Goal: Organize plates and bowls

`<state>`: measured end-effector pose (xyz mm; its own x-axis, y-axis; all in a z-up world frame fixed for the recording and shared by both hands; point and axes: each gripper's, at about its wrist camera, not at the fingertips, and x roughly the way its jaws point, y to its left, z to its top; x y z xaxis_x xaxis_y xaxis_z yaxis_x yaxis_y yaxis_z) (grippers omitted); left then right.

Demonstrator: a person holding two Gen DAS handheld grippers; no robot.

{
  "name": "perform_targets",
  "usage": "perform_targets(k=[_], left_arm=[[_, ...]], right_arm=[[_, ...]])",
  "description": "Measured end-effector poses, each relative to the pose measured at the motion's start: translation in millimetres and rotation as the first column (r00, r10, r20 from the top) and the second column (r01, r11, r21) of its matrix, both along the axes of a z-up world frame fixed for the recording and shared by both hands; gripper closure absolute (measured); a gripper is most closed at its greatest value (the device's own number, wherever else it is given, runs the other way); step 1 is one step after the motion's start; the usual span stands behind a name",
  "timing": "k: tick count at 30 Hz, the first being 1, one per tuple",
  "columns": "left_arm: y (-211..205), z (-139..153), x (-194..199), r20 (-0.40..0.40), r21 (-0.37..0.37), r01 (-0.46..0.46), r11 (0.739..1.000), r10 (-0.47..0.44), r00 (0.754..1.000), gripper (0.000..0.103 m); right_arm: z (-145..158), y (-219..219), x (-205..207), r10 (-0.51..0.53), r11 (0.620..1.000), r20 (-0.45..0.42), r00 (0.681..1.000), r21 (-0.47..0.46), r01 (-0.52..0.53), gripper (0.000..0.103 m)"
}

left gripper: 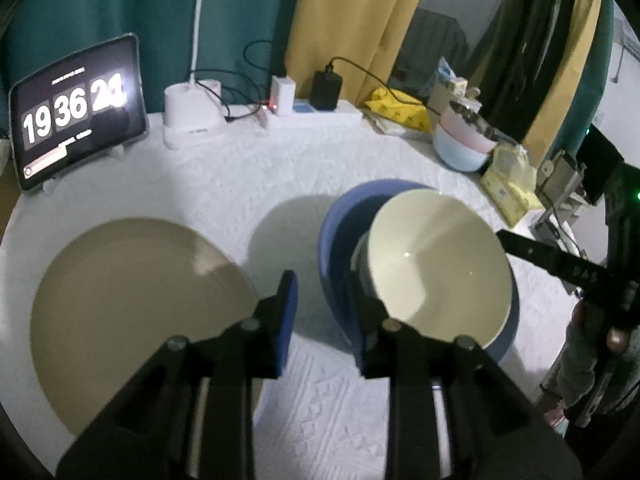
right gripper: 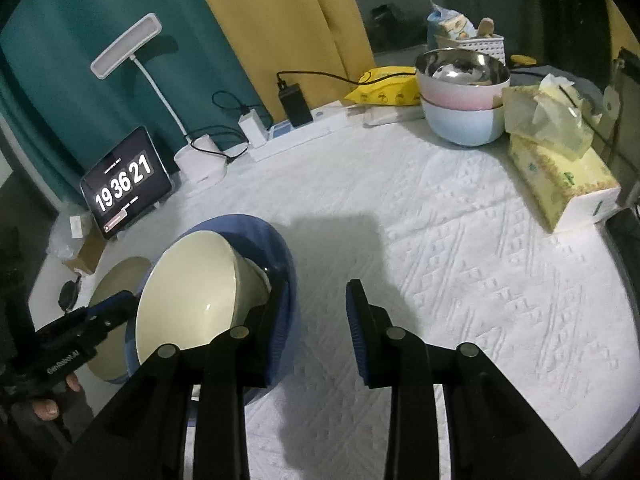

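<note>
right now a cream bowl sits tipped on its side inside a blue bowl on the white tablecloth. the left gripper is spread wide, and nothing is between its fingers; its right finger is just beside the tipped cream bowl. the right gripper is spread wide too and holds nothing; its left finger is close against the blue bowl's wall. a flat tan plate lies on the cloth to the left of the two bowls, apart from them. far back on the right, a shiny steel bowl sits in a pink bowl, which sits in a light blue bowl. a tablet clock stands at the back left.
</note>
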<state>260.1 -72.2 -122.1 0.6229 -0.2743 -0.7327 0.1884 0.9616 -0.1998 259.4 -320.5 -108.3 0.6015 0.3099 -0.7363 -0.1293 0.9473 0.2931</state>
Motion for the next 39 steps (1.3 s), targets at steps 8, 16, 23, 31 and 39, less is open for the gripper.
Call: perform_targets(k=[8,16,23,31,39], left_arm=[[-3.9,-9.3,4.2,-0.024,0.032,-0.008,0.999,0.008,1.000,0.063],[-1.3,-10.7,3.5,-0.011,0.022,-0.024,0.999,0.025,1.000,0.061],[2.9,-13.0,3.6,-0.019,-0.030,-0.031,0.999,0.031,0.999,0.064],[-1.4,-12.2,1.4,-0.014,-0.080,-0.002,0.997,0.001,1.000,0.086],[-3.0,-10.5,0.6,-0.002,-0.102,0.003,0.995,-0.003,1.000,0.090]], right_arm=[[-10.3,3.5,3.4,0.015,1.000,-0.024,1.000,0.013,-0.015,0.068],[-17.1,3.5,5.3,-0.006,0.999,-0.036,0.999,0.032,0.007,0.065],[-25.9,-7.9,-0.1,-0.084,0.988,-0.045,0.995,0.129,0.090,0.055],[-24.5,-6.3,-1.9,-0.082,0.983,-0.040,0.996,0.160,0.088,0.066],[-18.4,6.9,-6.4,-0.071,0.986,-0.014,0.997,0.148,0.072,0.091]])
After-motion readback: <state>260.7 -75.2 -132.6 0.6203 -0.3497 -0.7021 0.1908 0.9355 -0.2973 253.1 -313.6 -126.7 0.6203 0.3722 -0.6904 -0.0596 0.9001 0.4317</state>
